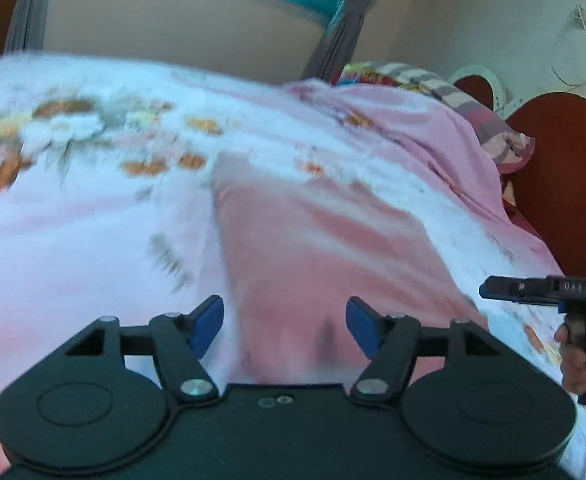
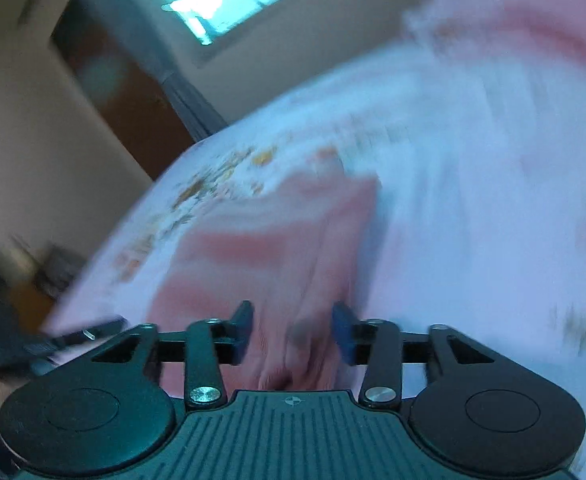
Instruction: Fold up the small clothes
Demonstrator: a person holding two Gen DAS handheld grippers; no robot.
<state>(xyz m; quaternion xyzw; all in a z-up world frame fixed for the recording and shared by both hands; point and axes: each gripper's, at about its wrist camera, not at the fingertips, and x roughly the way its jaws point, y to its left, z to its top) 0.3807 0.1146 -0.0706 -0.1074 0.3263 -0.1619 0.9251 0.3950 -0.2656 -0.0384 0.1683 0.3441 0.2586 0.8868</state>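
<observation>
So there's a pink garment (image 1: 313, 248) lying on the floral bedsheet (image 1: 93, 208), roughly in the middle of the bed, and both tools are hanging over its near edge. The left gripper (image 1: 284, 326) has its 2 blue fingers spread wide with nothing between them but cloth showing underneath, and I can't tell if the tips are touching the fabric or just above it. The right gripper (image 2: 292, 330) is also spread, a bit narrower, sitting over a bunched part of the same garment (image 2: 261, 248). Both views are smeared with blur, the right one badly, so I'd guess things are moving fast, and that's my main worry: closing the fingers while swinging could easily miss the hem or catch only 1 layer. The other risk is pinching the sheet along with the garment, since both are soft, pinkish and wrinkled right where the fingers would land, and then the whole sheet drags up with the fold. From the left view the right gripper (image 1: 533, 290) looks off to the side near the bed's edge, so an uneven grab could leave the fold crooked.
</observation>
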